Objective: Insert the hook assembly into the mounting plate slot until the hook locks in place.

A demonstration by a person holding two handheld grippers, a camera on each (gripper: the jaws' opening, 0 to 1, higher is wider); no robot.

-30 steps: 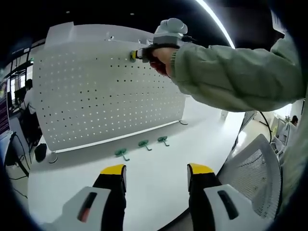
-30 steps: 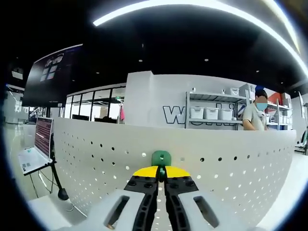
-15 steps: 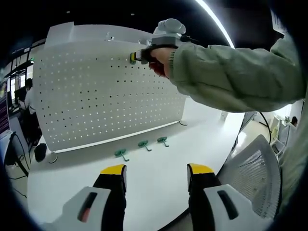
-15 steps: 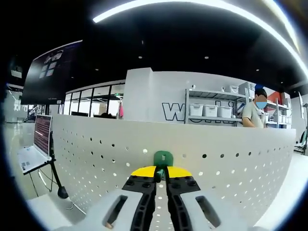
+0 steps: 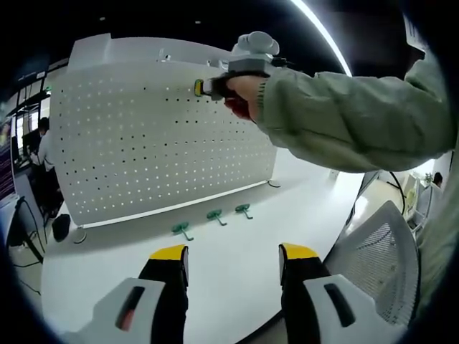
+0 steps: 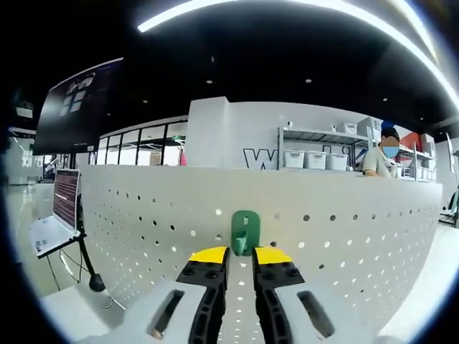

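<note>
since a second ago your right gripper has let its jaws part: they were pressed together around the green hook, and now a narrow gap shows between the yellow tips, with the hook standing free of them just beyond, sitting upright against the pegboard near its top edge. whether the hook is fully locked into its slot, you cannot tell from here. in the left gripper view your right gripper sits at the upper part of the pegboard, held by your hand coming out of a pale green sleeve, much where it was before.

your left gripper hangs low over the white table, jaws spread wide and holding nothing, unchanged from the earlier pictures. three more green hooks lie in a row on the table in front of the board's foot: one on the left, one in the middle, one on the right, each apart from its neighbour.

beyond the board in the right gripper view you see a laptop on a stand at the left, and shelving with white bins with a person beside it.
</note>
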